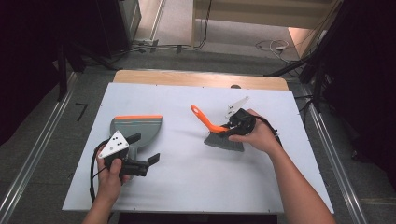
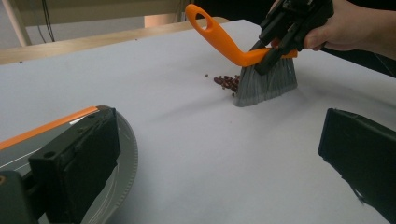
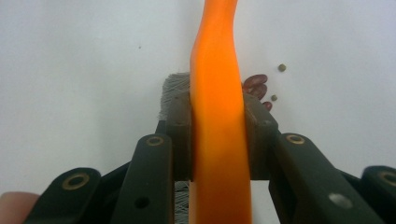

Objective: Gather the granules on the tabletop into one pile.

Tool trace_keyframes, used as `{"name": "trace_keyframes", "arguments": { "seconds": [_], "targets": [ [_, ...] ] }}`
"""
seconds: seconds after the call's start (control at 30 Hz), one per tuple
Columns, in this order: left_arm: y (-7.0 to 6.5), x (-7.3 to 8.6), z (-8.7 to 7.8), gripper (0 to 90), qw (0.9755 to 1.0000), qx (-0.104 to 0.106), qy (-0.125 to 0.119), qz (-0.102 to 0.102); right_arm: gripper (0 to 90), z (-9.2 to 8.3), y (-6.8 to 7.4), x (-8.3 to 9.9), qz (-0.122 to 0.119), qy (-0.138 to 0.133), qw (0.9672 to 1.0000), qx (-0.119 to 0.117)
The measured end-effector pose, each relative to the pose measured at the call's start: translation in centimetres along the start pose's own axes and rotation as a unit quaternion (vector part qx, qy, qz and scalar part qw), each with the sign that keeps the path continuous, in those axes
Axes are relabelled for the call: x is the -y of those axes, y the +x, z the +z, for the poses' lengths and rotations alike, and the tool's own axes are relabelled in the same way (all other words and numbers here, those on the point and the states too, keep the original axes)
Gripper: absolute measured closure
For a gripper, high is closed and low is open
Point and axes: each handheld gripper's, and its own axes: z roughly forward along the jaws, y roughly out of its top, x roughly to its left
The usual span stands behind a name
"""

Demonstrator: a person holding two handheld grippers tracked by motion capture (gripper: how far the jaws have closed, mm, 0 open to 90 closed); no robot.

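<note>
Clamped on the orange plastic handle of a small hand brush with grey bristles (image 1: 223,137), the right gripper (image 1: 237,125) has both black jaws pressed against the handle's sides, as the right gripper view shows. The brush stands bristles-down on the white table top (image 1: 187,182), right of centre, its looped handle end pointing up and away to the left. Just beside the bristles lies a little heap of dark red beans (image 2: 227,82), with a few tiny greenish grains (image 3: 282,67) near them.

At the left of the table rests a grey plastic dustpan with an orange front lip (image 1: 136,129); what shows of its tray looks bare, though the left gripper's jaw hides part of it. The left gripper (image 1: 144,150) lies level at the dustpan's near edge, its jaws spread wide, one jaw over the pan and the other out over bare table.

The right hand (image 1: 261,136) wraps the gripper from the right, forearm slanting in from the bottom edge. The left hand (image 1: 111,175) grips its tool from below.
</note>
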Motion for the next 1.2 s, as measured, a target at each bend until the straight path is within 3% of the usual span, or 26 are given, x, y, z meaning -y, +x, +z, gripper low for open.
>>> {"name": "trace_keyframes", "arguments": {
  "seconds": [1.2],
  "targets": [
    [0.2,0.1,0.0,0.0,1.0000,-0.002,0.001,-0.002,67.3,0.8,-3.3,-1.0,0.026,-0.027,0.9992,0.016]
  ]
}}
